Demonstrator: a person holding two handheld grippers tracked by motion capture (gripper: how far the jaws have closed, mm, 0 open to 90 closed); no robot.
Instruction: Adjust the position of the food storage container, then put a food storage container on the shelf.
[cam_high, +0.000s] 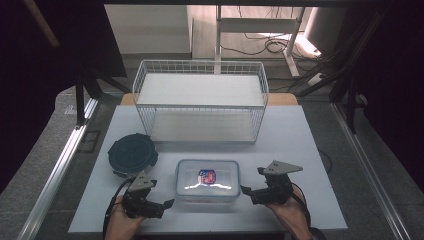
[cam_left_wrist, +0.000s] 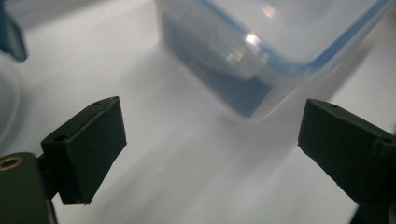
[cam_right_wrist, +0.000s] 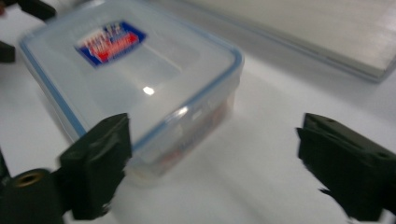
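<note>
Left gripper (cam_high: 167, 204) and right gripper (cam_high: 243, 190), jaws wide apart and empty, flank the clear lidded container (cam_high: 207, 181) at the near table (cam_high: 300, 150) edge. Behind-left lies a round black lid (cam_high: 132, 154); farther back stands a white wire basket (cam_high: 200, 100).

each hand carries a black gripper: the left gripper (cam_high: 169, 202) and the right gripper (cam_high: 243, 190) both wear a grey three-cornered plate on top. black cables trail back along the wrists. the jaws are blocky matte black pads with small screw holes; a brass-coloured insert sits beside the left pad's base.
</note>
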